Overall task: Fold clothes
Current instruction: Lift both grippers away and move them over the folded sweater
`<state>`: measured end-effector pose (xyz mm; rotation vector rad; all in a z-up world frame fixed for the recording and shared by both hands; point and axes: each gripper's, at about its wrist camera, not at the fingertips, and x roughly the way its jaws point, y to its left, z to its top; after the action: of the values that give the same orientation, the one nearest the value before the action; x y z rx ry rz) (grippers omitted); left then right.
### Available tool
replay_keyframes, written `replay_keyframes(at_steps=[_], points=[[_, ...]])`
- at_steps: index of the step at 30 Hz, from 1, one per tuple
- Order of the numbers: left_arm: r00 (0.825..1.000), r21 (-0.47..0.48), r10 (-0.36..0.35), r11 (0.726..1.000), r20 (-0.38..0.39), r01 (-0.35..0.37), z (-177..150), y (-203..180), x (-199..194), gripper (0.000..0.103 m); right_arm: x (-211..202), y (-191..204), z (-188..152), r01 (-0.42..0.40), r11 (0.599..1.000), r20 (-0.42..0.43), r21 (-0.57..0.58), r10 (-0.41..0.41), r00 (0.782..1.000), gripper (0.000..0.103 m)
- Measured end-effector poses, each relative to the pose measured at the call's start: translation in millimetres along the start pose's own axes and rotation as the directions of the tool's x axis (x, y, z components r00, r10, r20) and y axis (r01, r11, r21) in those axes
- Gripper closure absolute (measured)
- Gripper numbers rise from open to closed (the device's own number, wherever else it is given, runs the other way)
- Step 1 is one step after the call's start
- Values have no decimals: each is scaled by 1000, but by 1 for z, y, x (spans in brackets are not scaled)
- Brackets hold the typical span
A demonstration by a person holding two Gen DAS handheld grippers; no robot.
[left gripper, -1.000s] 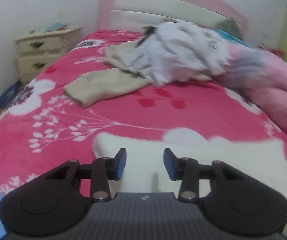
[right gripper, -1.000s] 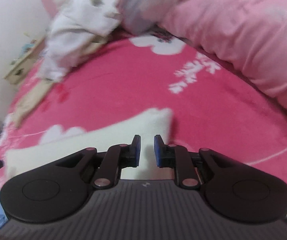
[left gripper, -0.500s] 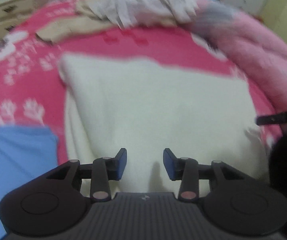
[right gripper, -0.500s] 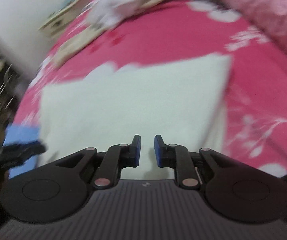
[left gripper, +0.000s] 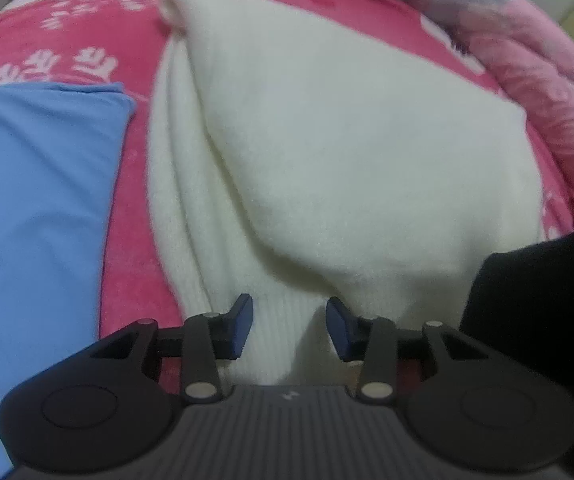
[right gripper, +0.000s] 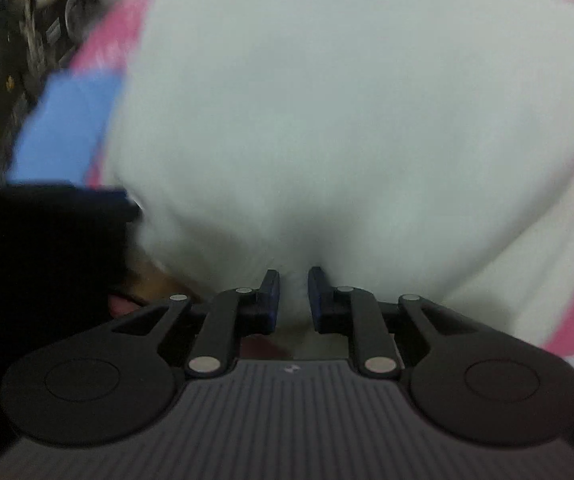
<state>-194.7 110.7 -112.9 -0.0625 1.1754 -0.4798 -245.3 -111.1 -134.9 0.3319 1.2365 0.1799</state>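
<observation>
The right wrist view was motion-blurred, with detail lost. The right gripper (right gripper: pixel 293 296) stood narrowly parted over the near edge of the cream sweater (left gripper: pixel 327 140); whether it pinched cloth could not be told. The left gripper (left gripper: pixel 289 326) was spread wide astride the ribbed hem. The sweater lay on the pink bedspread (left gripper: pixel 127 220), beside a blue garment (left gripper: pixel 35 200).

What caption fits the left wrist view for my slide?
Open left gripper straddling the ribbed hem of a cream sweater on a pink bedspread.
</observation>
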Motion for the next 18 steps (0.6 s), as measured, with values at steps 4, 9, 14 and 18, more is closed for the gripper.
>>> replay_keyframes(at_steps=[4, 9, 14, 18], points=[[999, -8, 25, 1000, 35, -25, -2, 6, -28, 52, -15, 5, 22, -39, 999, 33, 0, 39, 999, 85], [997, -103, 51, 994, 66, -44, 0, 28, -32, 51, -27, 3, 70, -136, 990, 122, 29, 132, 984, 76], [995, -168, 43, 985, 90, -28, 11, 39, -22, 49, 7, 26, 111, -291, 954, 120, 72, 281, 952, 65], [995, -212, 25, 977, 96, -4, 16, 48, -12, 47, 28, 46, 140, -381, 920, 103, 95, 371, 923, 52]])
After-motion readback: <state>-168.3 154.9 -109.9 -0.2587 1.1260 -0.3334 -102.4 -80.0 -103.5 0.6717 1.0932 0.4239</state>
